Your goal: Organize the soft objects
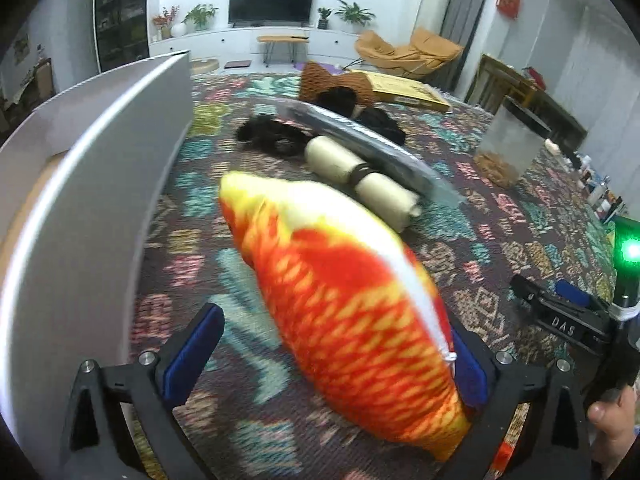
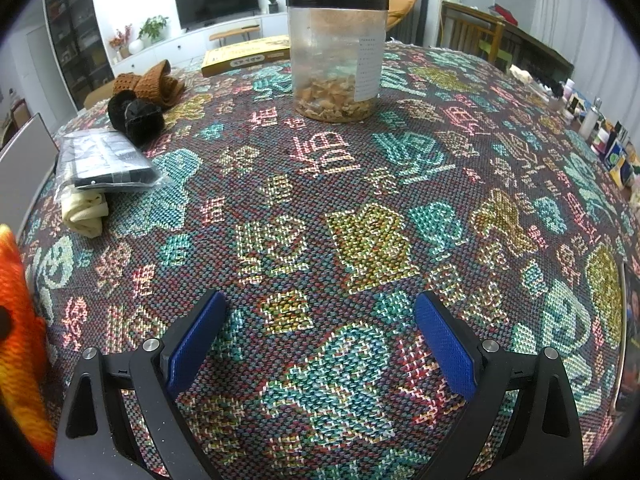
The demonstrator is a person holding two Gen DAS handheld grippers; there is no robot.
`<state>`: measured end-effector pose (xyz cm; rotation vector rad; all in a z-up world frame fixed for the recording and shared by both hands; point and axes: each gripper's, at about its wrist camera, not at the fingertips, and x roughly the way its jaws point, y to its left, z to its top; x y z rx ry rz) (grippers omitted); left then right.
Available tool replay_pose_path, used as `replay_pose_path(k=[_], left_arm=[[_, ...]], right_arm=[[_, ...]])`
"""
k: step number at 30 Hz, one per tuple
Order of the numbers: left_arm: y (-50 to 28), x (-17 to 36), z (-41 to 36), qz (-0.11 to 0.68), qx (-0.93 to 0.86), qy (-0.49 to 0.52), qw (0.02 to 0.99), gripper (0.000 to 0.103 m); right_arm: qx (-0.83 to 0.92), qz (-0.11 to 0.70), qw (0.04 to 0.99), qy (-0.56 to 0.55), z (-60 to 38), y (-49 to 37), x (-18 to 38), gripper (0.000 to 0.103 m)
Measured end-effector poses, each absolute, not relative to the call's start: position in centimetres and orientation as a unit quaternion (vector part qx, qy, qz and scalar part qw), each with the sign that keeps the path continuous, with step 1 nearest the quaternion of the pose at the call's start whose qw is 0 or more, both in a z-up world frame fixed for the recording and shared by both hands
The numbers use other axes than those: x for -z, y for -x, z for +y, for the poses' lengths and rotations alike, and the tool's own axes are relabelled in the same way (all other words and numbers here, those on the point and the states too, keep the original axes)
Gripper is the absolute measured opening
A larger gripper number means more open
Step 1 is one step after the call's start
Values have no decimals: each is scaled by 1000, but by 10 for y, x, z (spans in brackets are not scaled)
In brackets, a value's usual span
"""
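Plush fish (image 1: 352, 304), orange and yellow, fills the lower centre of your left wrist view, lying between the spread fingers of your left hand-held gripper (image 1: 332, 356); whether they pinch it you cannot tell. A white box (image 1: 80, 184) curves along the left. In your right wrist view, your right hand-held gripper (image 2: 320, 340) hangs spread over the patterned bench (image 2: 360, 200), the jar (image 2: 336, 56) at upper centre.

Bright, even indoor light, cool white cast. Heavy fisheye bending, black vignette at corners. Motion blur on plush fish (image 1: 348, 308) and white panel (image 1: 92, 208). Green lamp (image 1: 630, 251) flares. Woven cloth (image 2: 360, 216) sharp, shadows faint.
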<state>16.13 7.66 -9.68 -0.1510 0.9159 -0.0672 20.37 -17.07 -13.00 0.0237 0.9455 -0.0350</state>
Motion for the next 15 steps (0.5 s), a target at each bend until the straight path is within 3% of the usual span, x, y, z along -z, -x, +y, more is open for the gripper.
replay_pose_path(k=[5,15], left_arm=[[-178,97,54,454,60,84,885,101],[-152,56,44,401,71,61,911,101]], right_arm=[[17,455,890,-11,-171,-204,130,97],[17,455,890,-11,-171,-204,130,97]])
